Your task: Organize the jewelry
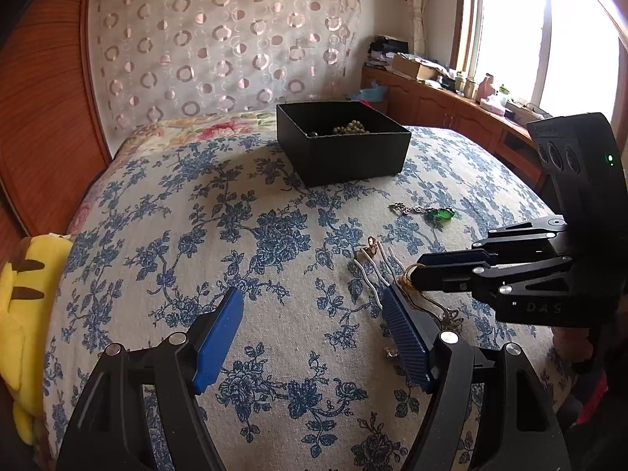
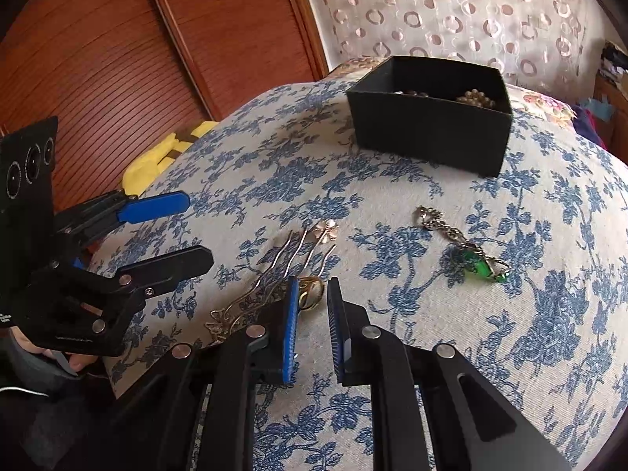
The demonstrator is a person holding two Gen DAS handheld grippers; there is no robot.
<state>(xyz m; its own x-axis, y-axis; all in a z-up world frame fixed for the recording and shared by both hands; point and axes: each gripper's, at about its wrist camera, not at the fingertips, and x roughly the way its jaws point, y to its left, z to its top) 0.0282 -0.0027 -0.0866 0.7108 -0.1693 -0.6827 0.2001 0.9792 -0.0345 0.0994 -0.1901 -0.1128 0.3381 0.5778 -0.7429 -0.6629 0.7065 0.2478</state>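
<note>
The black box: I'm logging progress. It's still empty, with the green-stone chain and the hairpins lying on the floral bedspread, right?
Not empty. The right wrist view shows the black box already holding beaded pieces. The rest stands: the green-stone chain and hairpins lie on the floral bedspread.

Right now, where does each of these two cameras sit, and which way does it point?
Left wrist: on the left tool, looking along its open blue pads across the floral bedspread toward the black box; the right tool enters from the right.
Right wrist: on the right tool, over the gold ring; the left tool shows left.
Both see box, hairpins and green pendant.
</note>
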